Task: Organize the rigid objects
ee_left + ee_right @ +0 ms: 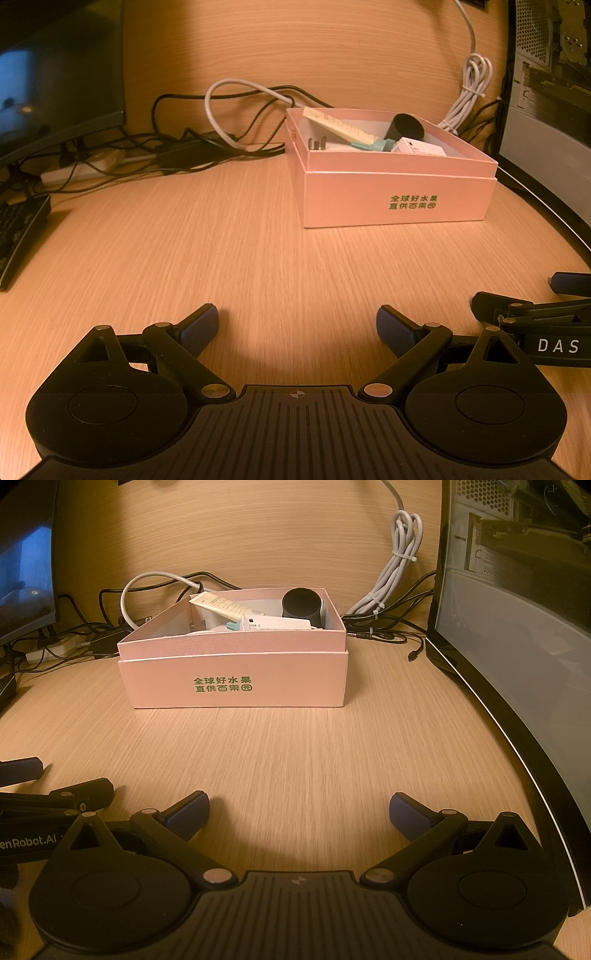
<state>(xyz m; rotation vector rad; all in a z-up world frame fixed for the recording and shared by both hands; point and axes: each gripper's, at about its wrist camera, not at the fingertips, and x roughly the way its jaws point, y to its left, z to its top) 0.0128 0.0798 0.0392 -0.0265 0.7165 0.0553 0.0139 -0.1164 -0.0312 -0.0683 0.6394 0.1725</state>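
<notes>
A pink open box [399, 199] [236, 681] with green print stands on the wooden desk. Inside lie a cream tube with a teal cap [343, 127] [225, 607], a black round object [406, 127] [301, 602], a small white carton [419, 147] [277, 623] and a plug with metal prongs [317, 143]. My left gripper [297, 326] is open and empty, low over bare desk well short of the box. My right gripper [299, 812] is open and empty too, facing the box's front. Each gripper shows at the edge of the other's view.
Black and white cables [207, 122] [110, 627] tangle behind the box. A bundled white cord [469, 96] [395, 568] hangs at the back right. A monitor [55, 74] and keyboard [18, 229] stand left; a computer case [517, 627] lines the right.
</notes>
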